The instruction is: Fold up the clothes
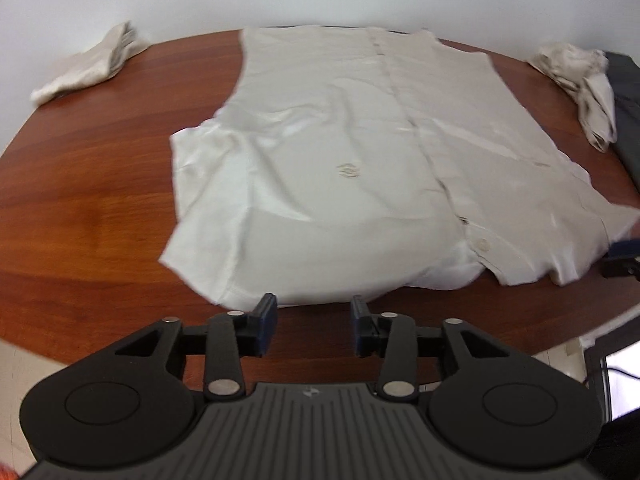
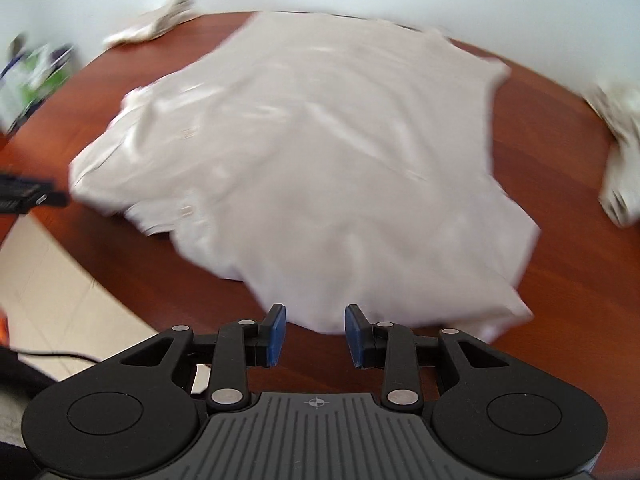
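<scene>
Shirt is the landmark: pale cream, buttoned, spread flat over the middle of a round reddish wooden table, its placket running away from the near edge and a small embroidered mark on the chest. Left gripper hovers just short of the shirt's near hem, jaws spread, nothing between the blue pads. Right gripper sits the same way at the near edge of the shirt in its own blurred view, jaws parted and empty, cloth just beyond the tips. Beyond the shirt to its left lies a folded beige cloth near the table's far rim. To the shirt's right lies a crumpled pale garment, touching a dark grey garment at the table edge. Nothing lies between either gripper and the shirt. Pale floor tiles show below the table rim.
</scene>
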